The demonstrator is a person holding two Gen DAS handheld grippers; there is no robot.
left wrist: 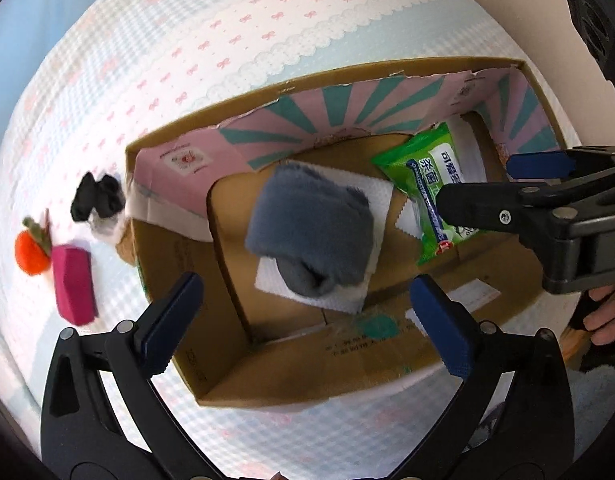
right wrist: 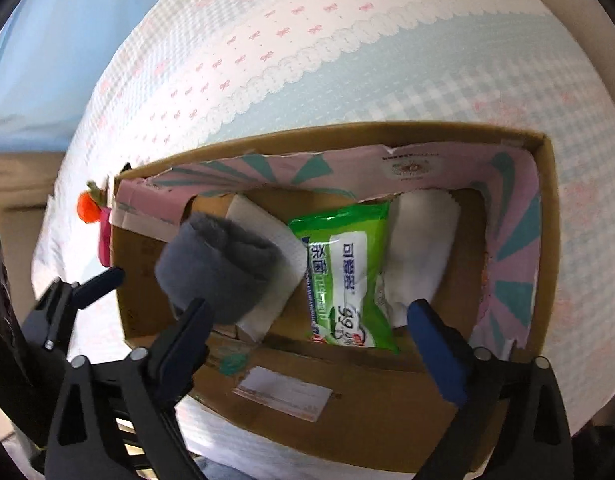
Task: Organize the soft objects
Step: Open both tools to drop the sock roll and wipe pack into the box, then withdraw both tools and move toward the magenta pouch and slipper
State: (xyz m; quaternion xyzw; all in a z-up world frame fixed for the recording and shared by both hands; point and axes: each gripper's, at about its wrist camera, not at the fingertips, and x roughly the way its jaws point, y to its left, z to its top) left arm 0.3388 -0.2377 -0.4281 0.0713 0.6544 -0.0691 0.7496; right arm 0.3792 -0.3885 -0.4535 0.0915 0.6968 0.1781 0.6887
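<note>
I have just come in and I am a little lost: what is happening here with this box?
A person is sorting soft things into a cardboard box on a bed. The grey sock roll and the green wipes pack already lie inside, on white paper. Both the left hand-held gripper and the right hand-held gripper are open above the box, holding nothing. An orange plush, a pink item and a black item wait outside.
</note>
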